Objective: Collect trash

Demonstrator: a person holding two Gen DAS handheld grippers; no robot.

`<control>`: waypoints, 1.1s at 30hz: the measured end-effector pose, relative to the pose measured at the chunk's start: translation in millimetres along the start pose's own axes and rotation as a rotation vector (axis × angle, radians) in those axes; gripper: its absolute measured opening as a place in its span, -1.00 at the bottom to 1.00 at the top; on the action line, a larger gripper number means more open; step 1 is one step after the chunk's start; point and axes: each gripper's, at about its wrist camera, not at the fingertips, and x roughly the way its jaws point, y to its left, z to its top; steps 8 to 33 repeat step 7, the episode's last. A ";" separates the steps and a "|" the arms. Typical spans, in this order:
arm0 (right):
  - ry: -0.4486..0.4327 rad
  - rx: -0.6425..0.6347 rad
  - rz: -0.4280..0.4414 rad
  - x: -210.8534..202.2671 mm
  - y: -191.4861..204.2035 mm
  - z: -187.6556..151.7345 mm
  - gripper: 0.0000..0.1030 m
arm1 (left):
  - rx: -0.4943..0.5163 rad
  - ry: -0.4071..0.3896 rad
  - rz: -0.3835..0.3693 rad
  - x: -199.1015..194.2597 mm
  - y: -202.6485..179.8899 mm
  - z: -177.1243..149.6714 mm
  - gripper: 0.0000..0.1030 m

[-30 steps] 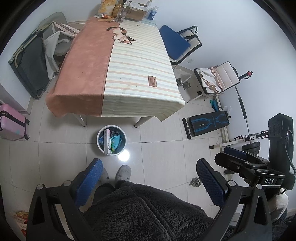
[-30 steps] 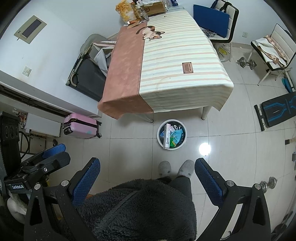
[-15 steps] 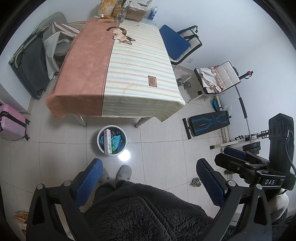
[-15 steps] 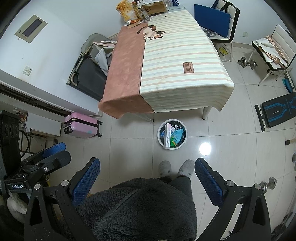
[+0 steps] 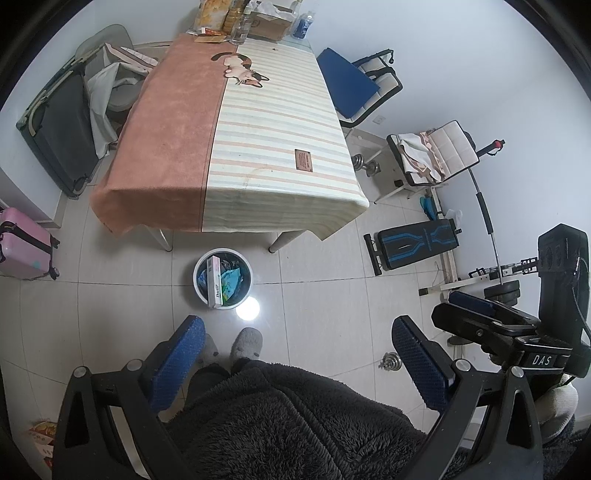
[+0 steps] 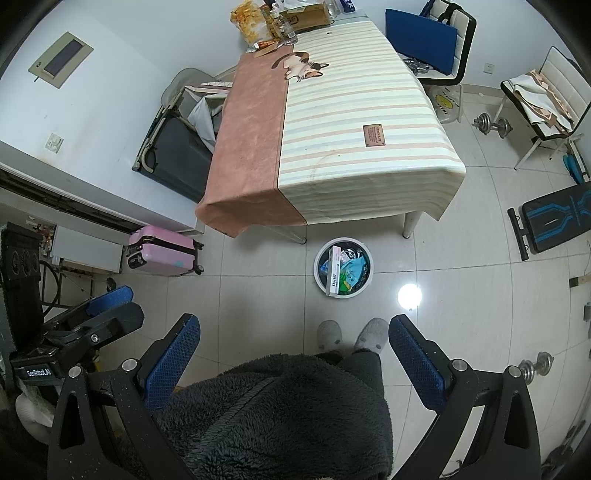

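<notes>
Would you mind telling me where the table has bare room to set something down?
The tablecloth is bare from the near edge up past the brown patch to the cat print. The far end is crowded: snack bag, bottles and cardboard box. On the floor, bare tile lies between the bin and the pink suitcase.

Trash bin on floor, just before bench near edge, between bench legs. Long box and wrappers in bin. Slippered feet near bin, on viewer's side. Boxes, bottles, snack bags crowd bench far end. Suitcase on floor left of bench; folded cot behind it against wall. Chair right of bench. Weight bench and dumbbell further right. Both grippers held high above floor, fingers spread.
</notes>
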 end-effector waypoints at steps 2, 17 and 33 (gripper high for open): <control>-0.003 0.003 -0.001 -0.6 0.4 -0.1 1.00 | -0.002 -0.001 -0.002 0.1 -0.3 -0.5 1.00; -0.003 0.004 -0.001 -1.3 0.2 0.0 1.00 | 0.010 -0.002 -0.003 -0.5 -0.9 0.3 1.00; -0.003 0.004 -0.001 -1.3 0.2 0.0 1.00 | 0.010 -0.002 -0.003 -0.5 -0.9 0.3 1.00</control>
